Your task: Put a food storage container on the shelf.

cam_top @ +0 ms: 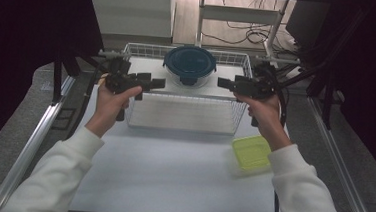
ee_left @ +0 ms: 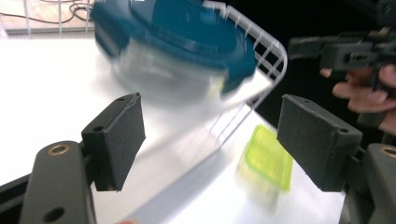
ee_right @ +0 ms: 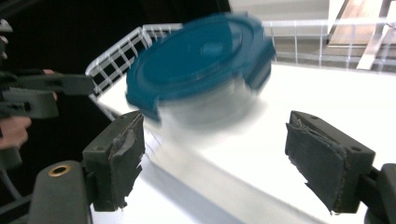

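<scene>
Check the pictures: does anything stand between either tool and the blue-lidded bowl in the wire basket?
Nothing visible does. The left tool and right tool sit open above the basket's near rim, with open space to the bowl.

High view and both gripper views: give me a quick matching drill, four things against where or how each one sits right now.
Things:
1. round clear container with dark blue lid
2. flat lime-green plastic lid
3. white wire basket
4. left gripper

Places or states:
A. on the white table outside the basket, by the person's right forearm
B. jaws open, held at the basket's left side, pointing toward the container
C. inside the basket, toward its far side
D. stands on the table and holds the container

Pairs: 1-C, 2-A, 3-D, 4-B
</scene>
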`<state>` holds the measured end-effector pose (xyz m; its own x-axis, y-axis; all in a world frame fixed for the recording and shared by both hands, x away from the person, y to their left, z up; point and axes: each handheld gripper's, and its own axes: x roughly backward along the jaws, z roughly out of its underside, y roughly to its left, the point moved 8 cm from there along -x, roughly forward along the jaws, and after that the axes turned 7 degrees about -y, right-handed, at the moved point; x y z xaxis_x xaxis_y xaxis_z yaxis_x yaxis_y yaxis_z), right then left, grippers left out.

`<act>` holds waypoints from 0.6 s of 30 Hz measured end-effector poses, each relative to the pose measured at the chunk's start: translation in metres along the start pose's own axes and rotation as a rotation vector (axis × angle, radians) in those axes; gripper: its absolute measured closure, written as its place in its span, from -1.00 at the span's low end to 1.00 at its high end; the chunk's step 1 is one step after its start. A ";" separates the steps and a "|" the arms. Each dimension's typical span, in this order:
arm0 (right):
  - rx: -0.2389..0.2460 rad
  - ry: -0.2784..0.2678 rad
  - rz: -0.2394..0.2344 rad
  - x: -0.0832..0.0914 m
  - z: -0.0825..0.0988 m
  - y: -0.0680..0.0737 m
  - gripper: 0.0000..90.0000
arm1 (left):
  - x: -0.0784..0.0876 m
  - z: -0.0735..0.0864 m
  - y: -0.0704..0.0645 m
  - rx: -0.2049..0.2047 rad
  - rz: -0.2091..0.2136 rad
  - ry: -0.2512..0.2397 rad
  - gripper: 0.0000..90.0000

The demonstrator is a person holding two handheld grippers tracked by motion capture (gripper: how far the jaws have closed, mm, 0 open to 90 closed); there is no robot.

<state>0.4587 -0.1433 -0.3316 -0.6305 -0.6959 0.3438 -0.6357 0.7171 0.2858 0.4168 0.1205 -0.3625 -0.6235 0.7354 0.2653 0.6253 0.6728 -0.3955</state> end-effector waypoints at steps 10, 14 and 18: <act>0.080 0.022 -0.014 0.044 0.065 0.000 -0.47 | 0.033 0.078 -0.009 -0.057 -0.027 0.042 -0.49; 0.069 0.030 -0.023 0.054 0.089 -0.002 -0.46 | 0.035 0.109 -0.011 -0.135 -0.070 0.096 -0.49; 0.053 0.061 -0.021 0.057 0.114 -0.006 -0.46 | 0.034 0.135 -0.015 -0.186 -0.094 0.142 -0.49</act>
<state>0.3757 -0.1912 -0.4158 -0.5892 -0.7061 0.3927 -0.6723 0.6980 0.2464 0.3228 0.1245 -0.4659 -0.6193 0.6640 0.4191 0.6515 0.7324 -0.1978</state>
